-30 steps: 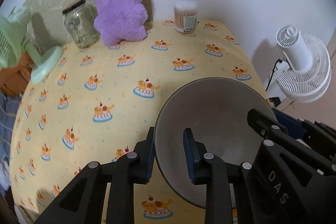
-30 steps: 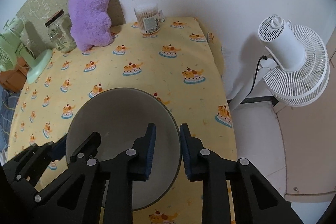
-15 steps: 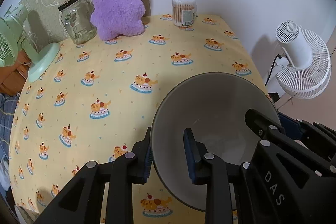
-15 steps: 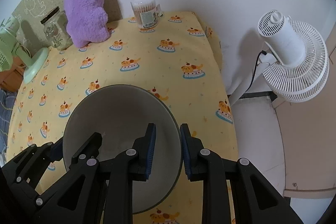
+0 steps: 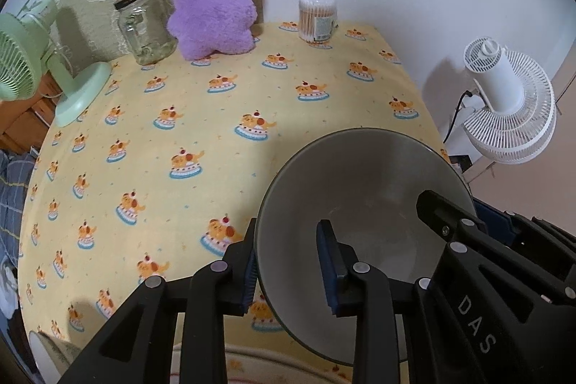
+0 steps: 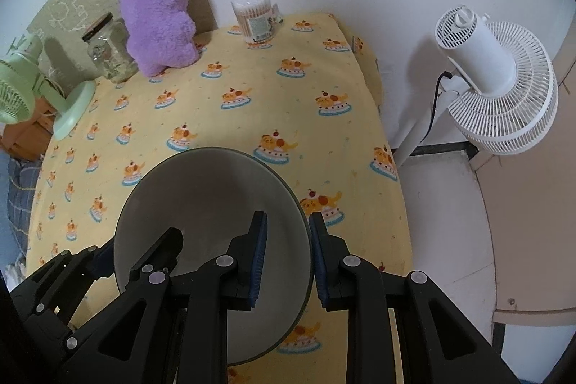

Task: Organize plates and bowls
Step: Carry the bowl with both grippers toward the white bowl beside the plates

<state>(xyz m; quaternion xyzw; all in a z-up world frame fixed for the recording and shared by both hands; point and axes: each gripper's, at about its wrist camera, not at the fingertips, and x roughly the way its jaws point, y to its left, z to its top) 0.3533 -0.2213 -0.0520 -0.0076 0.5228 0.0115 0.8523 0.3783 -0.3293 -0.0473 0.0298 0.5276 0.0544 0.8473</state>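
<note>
A grey bowl (image 5: pixel 363 204) hangs above the yellow tablecloth (image 5: pixel 216 117), near its right edge. The left gripper (image 5: pixel 289 267) and right gripper (image 6: pixel 286 261) each pinch opposite rims. Uneven lifting could tilt the bowl so it slips free.

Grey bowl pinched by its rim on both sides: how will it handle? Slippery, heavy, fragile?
The bowl looks rigid; its rim keeps a true curve under both clamps. Its smooth, glazed-looking wall could slide between the pads of the left hand-held gripper and right hand-held gripper. Probably ceramic, so fairly heavy and chip-prone.
</note>
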